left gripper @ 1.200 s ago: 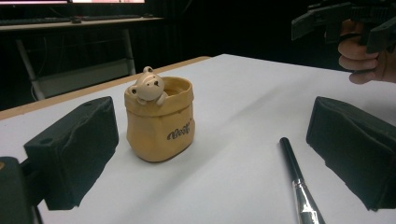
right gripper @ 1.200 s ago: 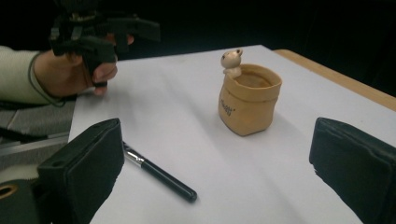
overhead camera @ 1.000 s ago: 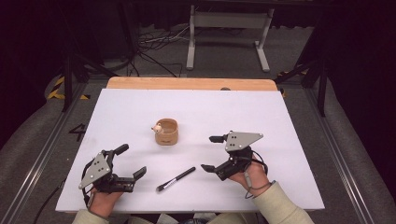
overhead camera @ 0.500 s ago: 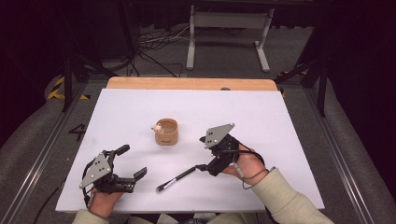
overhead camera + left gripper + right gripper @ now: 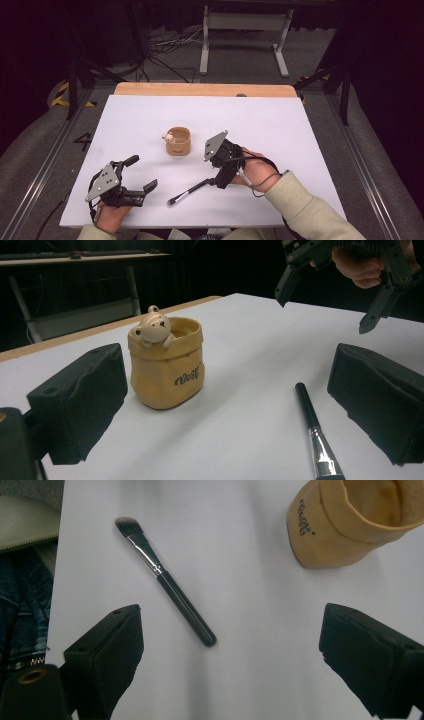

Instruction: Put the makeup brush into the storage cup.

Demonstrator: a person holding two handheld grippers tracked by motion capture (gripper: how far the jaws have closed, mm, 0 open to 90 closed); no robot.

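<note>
Right gripper hangs over the makeup brush handle end, jaws wide apart with nothing between the pads; the brush lies flat on the white table, bristles toward 8 o'clock. Bear pot stands upright at 11 o'clock from the right gripper. Left gripper rests at 9 o'clock from the brush, jaws open and empty

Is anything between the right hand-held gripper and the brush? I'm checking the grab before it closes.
Nothing visible. The right hand-held gripper hangs open above the brush, which lies alone on the white table; the bear cup stands apart.
</note>
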